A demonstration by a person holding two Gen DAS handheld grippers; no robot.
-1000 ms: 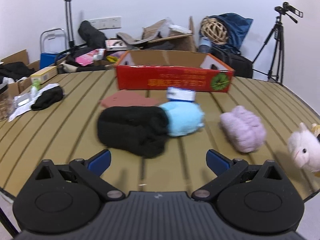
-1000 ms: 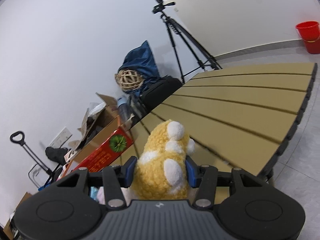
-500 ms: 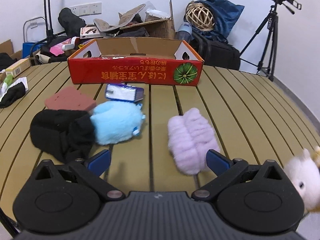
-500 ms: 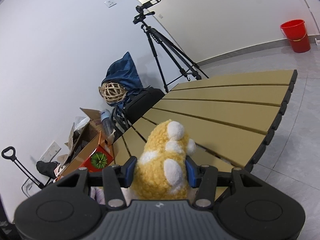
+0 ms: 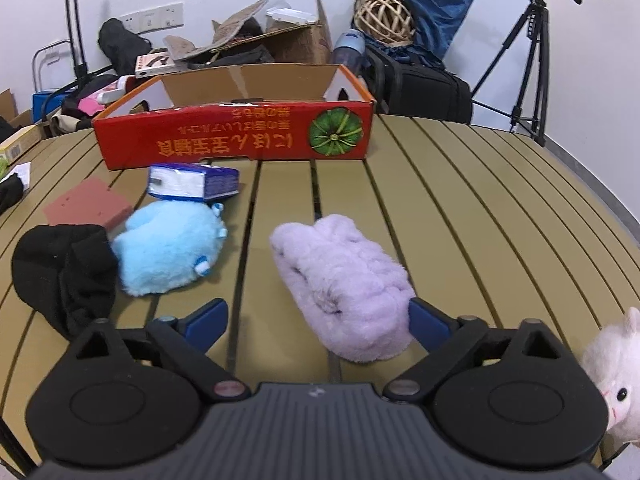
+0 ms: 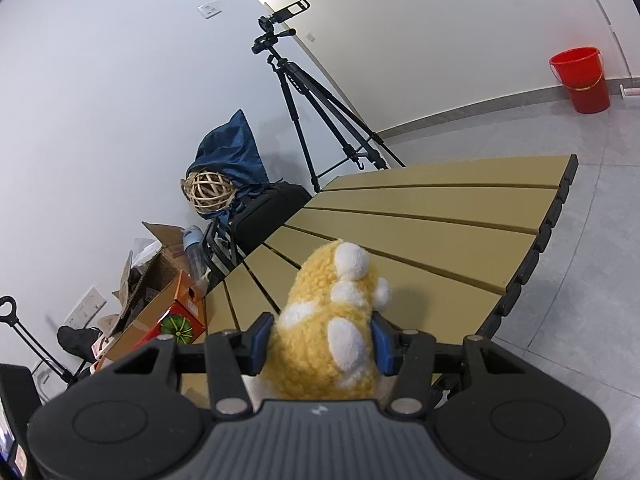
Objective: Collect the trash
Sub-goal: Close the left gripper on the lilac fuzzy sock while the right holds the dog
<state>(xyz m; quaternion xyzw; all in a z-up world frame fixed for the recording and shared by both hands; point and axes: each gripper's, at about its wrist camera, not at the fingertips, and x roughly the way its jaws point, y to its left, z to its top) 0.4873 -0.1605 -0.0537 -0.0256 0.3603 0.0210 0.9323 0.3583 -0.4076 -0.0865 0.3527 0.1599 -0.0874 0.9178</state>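
The slatted table carries almost everything here, and its boards run from the near edge to the far edge. At the far edge stands the red cardboard box, open at the top; I judge that it is the place where the collected things must go, because it is the only empty container on the table. Toward the left edge lies a black cloth, and the blue plush touches it on one side. Near the middle of the near edge lies the purple fluffy item, alone on the boards and therefore easy to take from above. The left gripper is just behind it with jaws wide apart, and they have just been closing a little; the purple item is between them at the right side, with its fur at the right finger, but the pads do not squeeze it yet. This looks like the approach for a grasp. Smaller things are a reddish flat pad and a tissue pack, both in front of the box, and a white plush at the right near corner. The right gripper is closed on a yellow plush and holds it above the table's right corner, probably waiting until the box is free to reach.
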